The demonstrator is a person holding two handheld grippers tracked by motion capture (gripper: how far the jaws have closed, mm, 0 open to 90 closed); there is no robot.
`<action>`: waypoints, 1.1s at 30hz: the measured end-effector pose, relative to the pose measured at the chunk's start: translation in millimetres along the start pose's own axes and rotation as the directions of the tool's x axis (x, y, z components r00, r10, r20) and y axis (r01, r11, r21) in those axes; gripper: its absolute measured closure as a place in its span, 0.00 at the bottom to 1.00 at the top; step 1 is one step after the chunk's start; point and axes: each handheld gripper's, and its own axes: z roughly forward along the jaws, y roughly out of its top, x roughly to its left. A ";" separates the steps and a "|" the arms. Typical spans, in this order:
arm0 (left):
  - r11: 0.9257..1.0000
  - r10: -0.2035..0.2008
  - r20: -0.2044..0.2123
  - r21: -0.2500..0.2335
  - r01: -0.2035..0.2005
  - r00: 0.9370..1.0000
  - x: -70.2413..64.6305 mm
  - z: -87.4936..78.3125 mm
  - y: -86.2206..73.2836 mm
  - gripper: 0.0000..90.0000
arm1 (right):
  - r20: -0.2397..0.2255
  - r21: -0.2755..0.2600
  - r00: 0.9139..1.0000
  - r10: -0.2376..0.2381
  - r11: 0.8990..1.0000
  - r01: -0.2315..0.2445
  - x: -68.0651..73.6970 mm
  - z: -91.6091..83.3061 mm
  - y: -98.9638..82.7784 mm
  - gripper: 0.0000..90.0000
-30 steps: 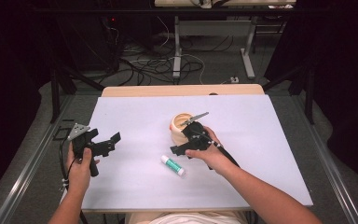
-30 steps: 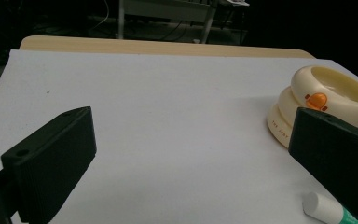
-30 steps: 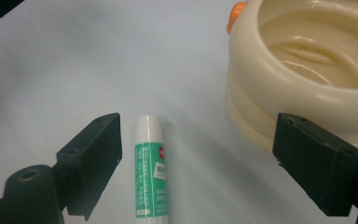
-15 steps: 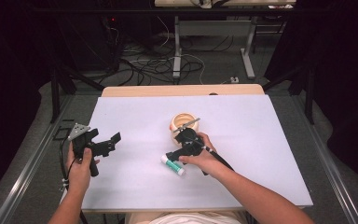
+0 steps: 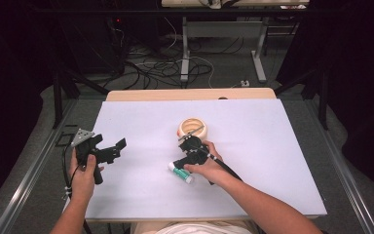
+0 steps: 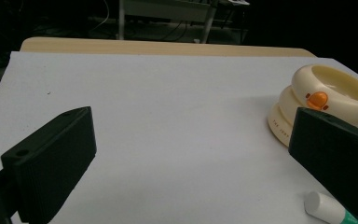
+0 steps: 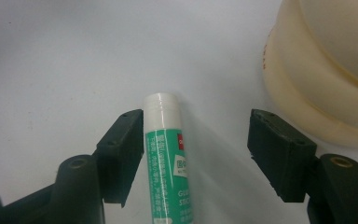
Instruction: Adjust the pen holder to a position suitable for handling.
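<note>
- Lower left of the high view: we note the left claw (image 5: pixel 118 146) held in the person's left hand (image 5: pixel 84 178) above the white desk (image 5: pixel 141 122). Its jaws stand wide apart and released, with nothing between them. The grey three-cornered plate sits on its top.
- In the left gripper view the two black jaws frame bare desk surface. At the right edge of that frame we see the cream ring-shaped holder (image 6: pixel 326 100) with an orange button on its side, and at lower right the white cap end of the glue stick (image 6: pixel 324 209).
- Centre of the high view: the glue stick (image 5: pixel 181 173), green and white, lies flat on the desk, just below and left of the holder (image 5: pixel 193 129).
- The right claw (image 5: pixel 185 158), in the right hand (image 5: pixel 208 165), is over the glue stick, pointing down at it.
- In the right gripper view the glue stick (image 7: pixel 168 158) lies between the jaws, cap toward the top of the frame. The left jaw is against its side; the right jaw stands clear of it. The jaws have just been closing and do not yet clamp it.
</note>
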 end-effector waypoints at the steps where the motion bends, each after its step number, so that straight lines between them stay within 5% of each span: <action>1: 1.000 0.000 0.000 0.000 0.000 1.000 -0.1 0.0 0.0 0.01 | -0.003 -0.015 1.000 0.003 1.000 -0.003 -0.3 2.4 -0.8 0.42; 5: 1.000 0.000 0.000 0.000 0.000 1.000 -0.1 -0.2 0.2 0.01 | -0.025 0.033 0.999 0.026 0.999 -0.025 0.5 5.8 0.5 0.46; 7: 1.000 0.001 -0.001 0.000 -0.001 1.000 0.1 0.0 0.0 0.01 | -0.038 0.000 0.999 0.034 0.999 -0.034 1.6 10.2 -0.6 0.47; 8: 1.000 0.000 -0.001 0.000 0.000 1.000 0.0 0.0 0.0 0.01 | -0.044 0.043 0.998 0.036 0.998 -0.034 2.3 8.3 0.7 0.48; 9: 1.000 0.001 -0.001 -0.001 -0.001 1.000 -0.2 0.0 0.1 0.01 | -0.047 0.003 0.998 0.033 0.999 -0.033 2.4 12.0 -0.7 0.49; 10: 1.000 0.000 -0.001 -0.001 0.000 1.000 -0.4 0.0 0.2 0.01 | -0.042 0.044 0.998 0.039 0.998 -0.037 3.6 10.2 0.5 0.49; 11: 1.000 0.002 -0.001 -0.002 -0.002 1.000 -0.5 0.1 0.3 0.01 | -0.055 0.016 0.997 0.053 0.999 -0.052 5.0 13.0 -0.1 0.50; 12: 1.000 0.002 -0.001 -0.002 -0.002 1.000 -0.5 0.1 0.3 0.01 | -0.044 0.051 0.998 0.039 0.998 -0.036 4.4 12.2 0.6 0.50; 14: 1.000 0.001 -0.001 -0.001 -0.001 1.000 -0.5 0.0 0.2 0.01 | -0.056 0.016 0.998 0.032 0.999 -0.032 5.4 17.3 -0.3 0.51; 18: 1.000 0.001 -0.001 0.002 -0.001 1.000 0.0 -0.5 0.4 0.01 | -0.053 0.084 0.998 0.038 0.996 -0.034 10.6 17.3 0.3 0.54; 20: 1.000 0.003 -0.001 0.001 -0.003 1.000 0.2 -0.6 0.4 0.01 | -0.058 0.026 0.998 0.025 0.999 -0.023 11.5 23.4 -2.2 0.56; 21: 1.000 0.002 -0.002 0.000 -0.002 1.000 0.2 -0.6 0.4 0.01 | -0.054 0.091 0.998 0.014 0.996 -0.009 11.5 20.2 -0.5 0.56; 31: 1.000 0.001 -0.002 0.001 -0.001 1.000 0.1 -0.6 0.2 0.01 | -0.047 0.133 0.999 -0.008 0.991 0.015 13.9 25.4 -2.7 0.61; 33: 1.000 0.001 -0.002 0.001 -0.001 1.000 0.2 -0.7 0.2 0.01 | -0.049 0.099 0.999 -0.006 0.995 0.011 14.7 28.9 -4.7 0.61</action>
